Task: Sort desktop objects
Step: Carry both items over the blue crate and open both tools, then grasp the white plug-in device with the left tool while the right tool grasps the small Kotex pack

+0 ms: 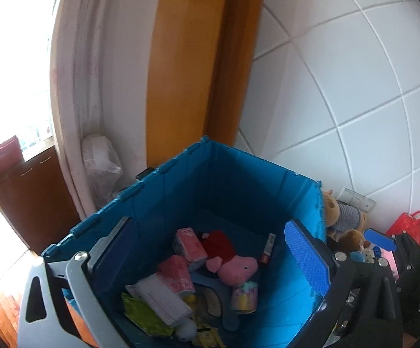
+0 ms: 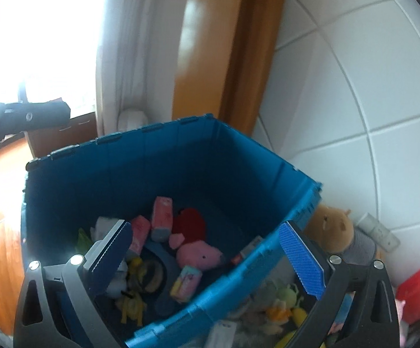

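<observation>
Left hand-held gripper [image 1: 210, 249]: spread wide, nothing between its blue pads; it hangs above the open top of the blue crate [image 1: 238, 179] and looks down into it, touching none of the contents.
Right hand-held gripper [image 2: 207, 249]: also spread wide and holding nothing; its left finger sits over the crate's interior, its right finger over the near rim, just in front of the crate's right corner.
Pose: both tools point forward and down at the crate's inside (the right one shows in the left wrist view as a dark frame with a blue pad at the right edge [image 1: 381, 239]).
Blue crate: lid off, standing against a white tiled wall [image 1: 354, 87] and a wooden door frame [image 1: 186, 72].
Crate contents: a pink pig plush [image 2: 201, 255] with a red body lies near the middle; pink tissue packs [image 2: 161, 217] lean beside it; a pastel printed pack [image 2: 186, 284] lies just in front of the pig; a grey-white pouch [image 1: 157, 298] and a green packet [image 1: 140, 316] are at the near-left.
Outside the crate: a brown bear plush [image 2: 331, 229] in a striped shirt sits just beside the right corner; a red plastic basket [image 2: 418, 293] is farther right by the wall; more small toys [image 2: 282, 304] lie blurred below the near rim.
</observation>
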The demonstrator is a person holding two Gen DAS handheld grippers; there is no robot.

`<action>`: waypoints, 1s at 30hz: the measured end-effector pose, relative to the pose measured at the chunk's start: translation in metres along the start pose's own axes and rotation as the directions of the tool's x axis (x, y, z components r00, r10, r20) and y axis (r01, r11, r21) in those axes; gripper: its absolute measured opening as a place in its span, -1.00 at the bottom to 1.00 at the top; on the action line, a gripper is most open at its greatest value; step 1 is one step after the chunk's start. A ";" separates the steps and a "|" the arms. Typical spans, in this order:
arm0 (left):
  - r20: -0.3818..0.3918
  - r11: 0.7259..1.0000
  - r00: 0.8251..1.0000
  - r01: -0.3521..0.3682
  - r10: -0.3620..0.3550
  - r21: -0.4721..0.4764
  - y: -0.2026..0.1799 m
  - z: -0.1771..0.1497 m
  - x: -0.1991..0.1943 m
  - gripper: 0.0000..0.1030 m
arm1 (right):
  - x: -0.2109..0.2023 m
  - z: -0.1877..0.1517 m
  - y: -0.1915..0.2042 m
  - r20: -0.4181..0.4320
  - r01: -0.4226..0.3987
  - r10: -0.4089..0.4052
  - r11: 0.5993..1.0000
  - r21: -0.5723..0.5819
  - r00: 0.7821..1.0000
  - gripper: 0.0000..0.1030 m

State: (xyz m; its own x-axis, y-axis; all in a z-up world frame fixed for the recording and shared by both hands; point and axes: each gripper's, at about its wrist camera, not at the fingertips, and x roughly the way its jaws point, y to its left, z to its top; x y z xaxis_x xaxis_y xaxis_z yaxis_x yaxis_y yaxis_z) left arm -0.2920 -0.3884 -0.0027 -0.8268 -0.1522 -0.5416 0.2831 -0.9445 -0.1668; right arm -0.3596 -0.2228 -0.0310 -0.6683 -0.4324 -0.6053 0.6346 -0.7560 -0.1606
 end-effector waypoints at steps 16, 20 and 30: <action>-0.090 0.972 0.982 0.176 -0.163 0.157 -0.177 -0.047 -0.005 1.00 | -0.107 -0.130 -0.128 -0.074 0.189 -0.177 0.960 0.209 0.981 0.99; -0.131 0.960 0.973 0.211 -0.189 0.184 -0.221 -0.069 -0.002 1.00 | -0.135 -0.169 -0.168 -0.113 0.241 -0.219 0.937 0.255 0.969 0.99; -0.268 0.958 0.958 0.170 -0.105 0.232 -0.285 -0.160 0.049 1.00 | -0.179 -0.277 -0.245 -0.232 0.337 -0.269 0.880 0.336 0.935 0.99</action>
State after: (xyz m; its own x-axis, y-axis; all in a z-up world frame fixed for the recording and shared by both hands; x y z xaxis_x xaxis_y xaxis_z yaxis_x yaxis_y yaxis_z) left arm -0.3354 -0.0798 -0.1138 -0.6914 0.0313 -0.7218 0.0182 -0.9980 -0.0607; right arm -0.2882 0.1763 -0.0988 -0.7056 -0.0865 -0.7033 0.2026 -0.9757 -0.0832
